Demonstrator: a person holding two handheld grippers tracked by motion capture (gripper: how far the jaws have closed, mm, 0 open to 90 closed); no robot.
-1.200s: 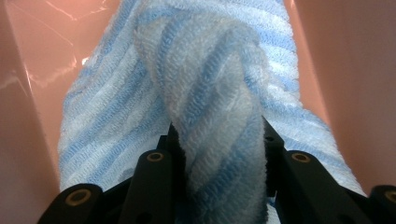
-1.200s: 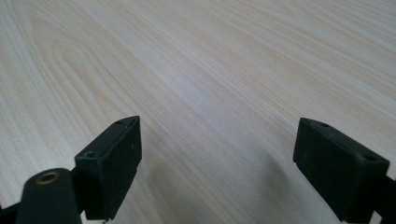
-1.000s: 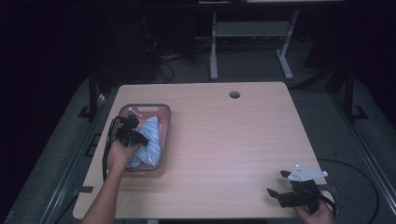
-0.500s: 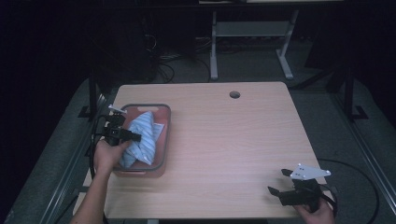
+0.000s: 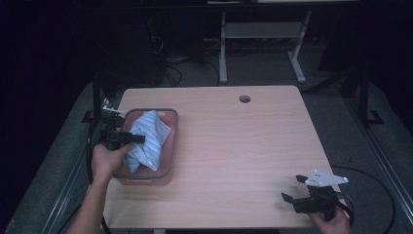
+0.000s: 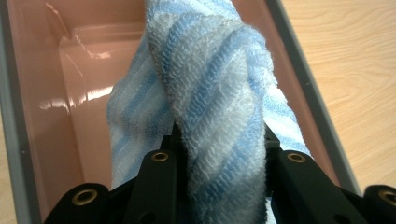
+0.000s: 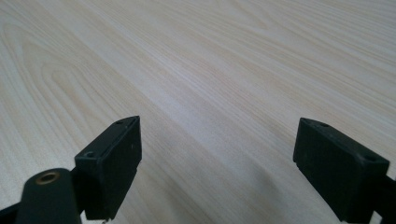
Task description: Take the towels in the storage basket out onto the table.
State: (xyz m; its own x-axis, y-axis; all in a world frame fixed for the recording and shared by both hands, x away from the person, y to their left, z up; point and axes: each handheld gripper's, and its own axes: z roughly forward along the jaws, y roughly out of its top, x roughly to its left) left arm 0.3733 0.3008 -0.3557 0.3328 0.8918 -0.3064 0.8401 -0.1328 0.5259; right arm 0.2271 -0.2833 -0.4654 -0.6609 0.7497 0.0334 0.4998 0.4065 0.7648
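Gripper jaws on the left are clamped on a bunched fold of the towel (image 6: 219,93), as is seen in the left gripper view, where the cloth is squeezed between the two black jaws. The towel (image 5: 146,139) is held by the left gripper (image 5: 127,138) over the pink bin (image 5: 168,146), with its long axis running away from the gripper toward the bin's far end. Soft looped terry in pale blue and white stripes is shown, against glossy, hard bin walls with a grey rim. The bin is set at the left of the wood-grain counter (image 5: 243,146). The right gripper (image 5: 298,191) is held well apart, near the right front corner, its jaws spread wide over bare counter.
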